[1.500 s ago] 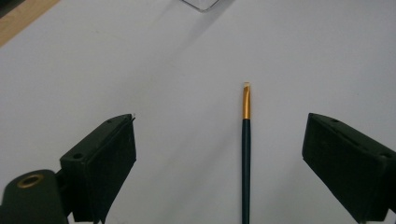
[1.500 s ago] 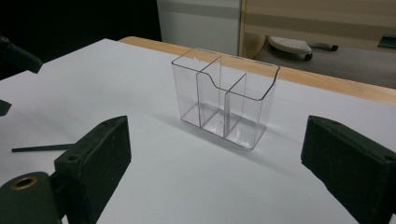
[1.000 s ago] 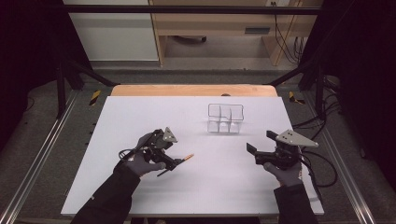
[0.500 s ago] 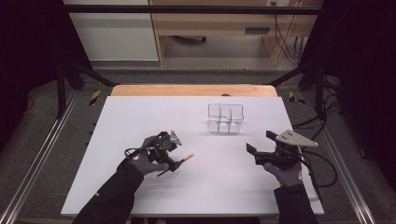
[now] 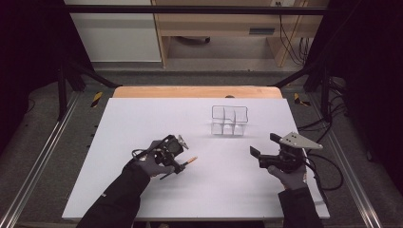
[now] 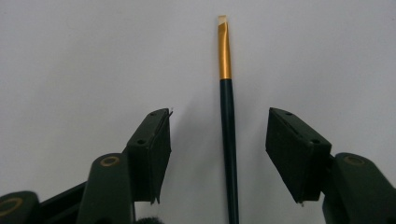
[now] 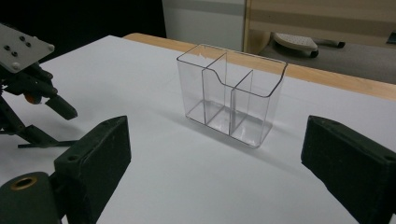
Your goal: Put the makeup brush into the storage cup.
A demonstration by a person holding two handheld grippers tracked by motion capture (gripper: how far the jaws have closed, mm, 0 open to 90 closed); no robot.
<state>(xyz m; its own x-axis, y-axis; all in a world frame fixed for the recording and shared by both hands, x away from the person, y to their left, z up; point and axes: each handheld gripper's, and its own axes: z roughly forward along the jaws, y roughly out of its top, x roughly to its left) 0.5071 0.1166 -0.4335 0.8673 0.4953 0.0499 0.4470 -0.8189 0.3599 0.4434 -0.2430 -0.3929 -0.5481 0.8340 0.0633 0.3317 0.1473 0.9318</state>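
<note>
Left gripper (image 6: 219,154) jaws just been closing, apart astride brush (image 6: 227,126) flat on table (image 5: 142,118), pads clear: keep centred, pinch dark handle below gold ferrule; right gripper (image 7: 217,163) open, facing clear organizer (image 7: 231,93).

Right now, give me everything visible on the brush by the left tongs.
The brush is slim: a dark green, glossy handle, a gold metal-looking ferrule and a short flat pale tip. It lies flat on the white table, tip pointing away from the left tongs. Its handle runs between their jaws, which have just been closing but stand clear of it on both sides. Nothing but the table touches it.
</note>
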